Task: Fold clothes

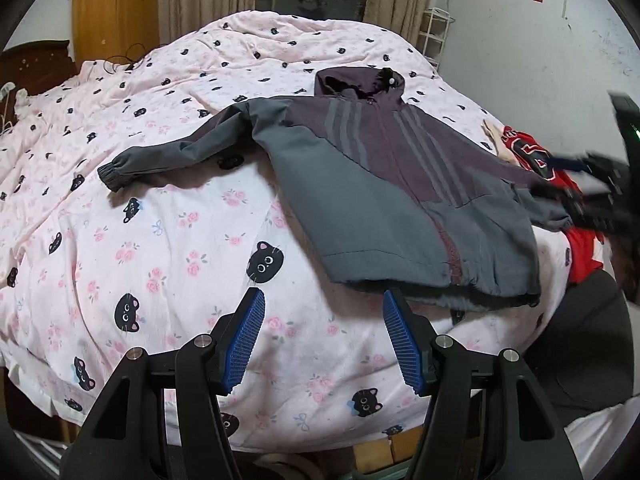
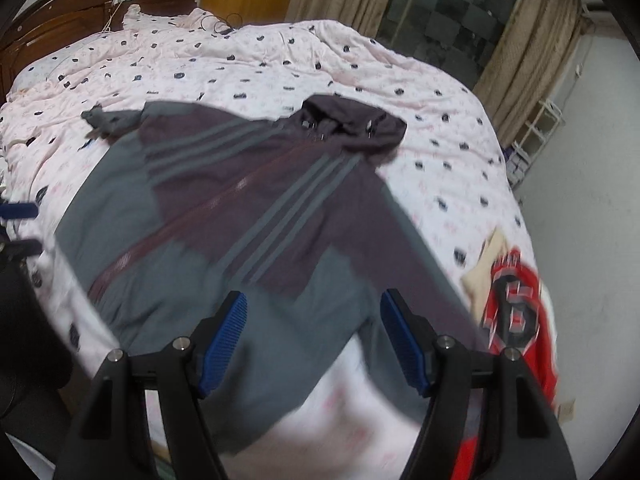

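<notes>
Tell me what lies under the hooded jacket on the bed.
The hooded jacket lies spread flat on the pink cat-print duvet. Near its right sleeve it laps over a red jersey. Whatever else sits beneath its body is covered.

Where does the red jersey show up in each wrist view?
Left wrist: red jersey at the right edge, partly behind the jacket's sleeve and the right gripper.
Right wrist: lower right, beside the jacket.
Shared landmark: the jacket's hood.
</notes>
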